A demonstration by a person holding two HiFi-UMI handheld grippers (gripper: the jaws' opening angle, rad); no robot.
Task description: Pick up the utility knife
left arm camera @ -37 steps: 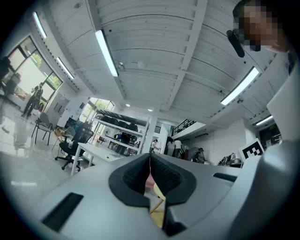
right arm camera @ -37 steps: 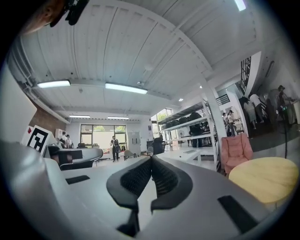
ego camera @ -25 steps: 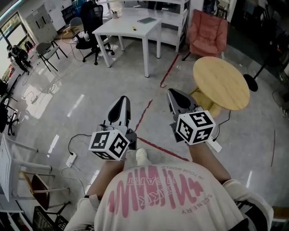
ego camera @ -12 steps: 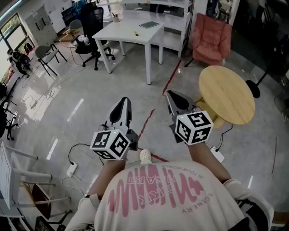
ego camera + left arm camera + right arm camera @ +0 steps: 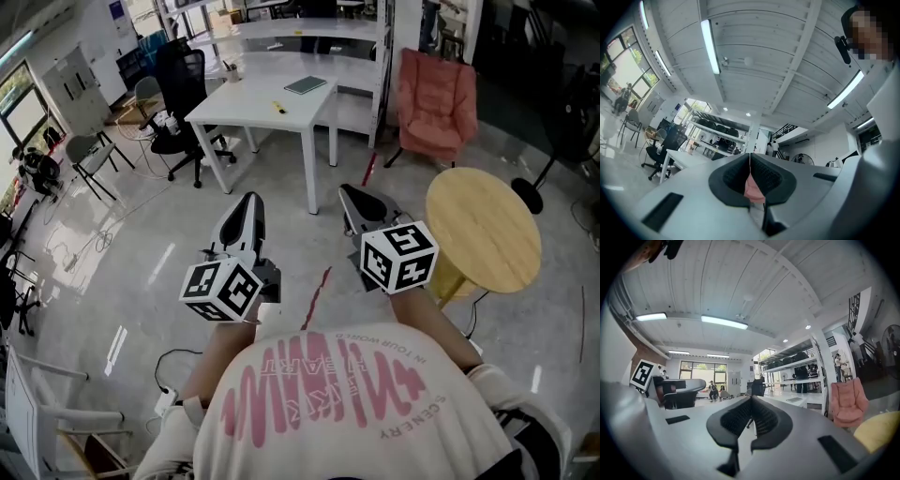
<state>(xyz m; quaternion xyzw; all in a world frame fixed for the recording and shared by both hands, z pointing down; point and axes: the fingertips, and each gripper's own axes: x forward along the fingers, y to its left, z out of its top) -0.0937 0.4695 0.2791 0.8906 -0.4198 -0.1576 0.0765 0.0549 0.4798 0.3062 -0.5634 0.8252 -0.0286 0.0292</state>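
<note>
In the head view a person in a white shirt (image 5: pixel 356 403) with pink print holds both grippers out at mid-frame, side by side and apart, above a grey floor (image 5: pixel 141 244). The left gripper (image 5: pixel 249 200) is left of centre and the right gripper (image 5: pixel 346 191) right of centre, and both point toward the top of the frame. The left gripper view shows its two ribbed pads meeting at the tips and gripping nothing. A pink sliver shows through the slit below the tips, but what it is cannot be told. The right gripper view shows its jaws pressed together in the same way, with nothing between them. The knife (image 5: pixel 278 107) is only a small yellow sliver here, too small to show detail. It lies on the white table (image 5: pixel 244 103) in the upper middle of the frame, above both grippers and well apart from them. A green notebook (image 5: pixel 306 85) lies further up and to the right on the same top, apart from the knife. A black office chair (image 5: pixel 183 75) stands left of that table and a pink armchair (image 5: pixel 433 84) is at upper right. A round table (image 5: pixel 483 230) of pale wood is just right of the right gripper. A red line (image 5: pixel 317 286) runs across the floor between the two grippers.
</note>
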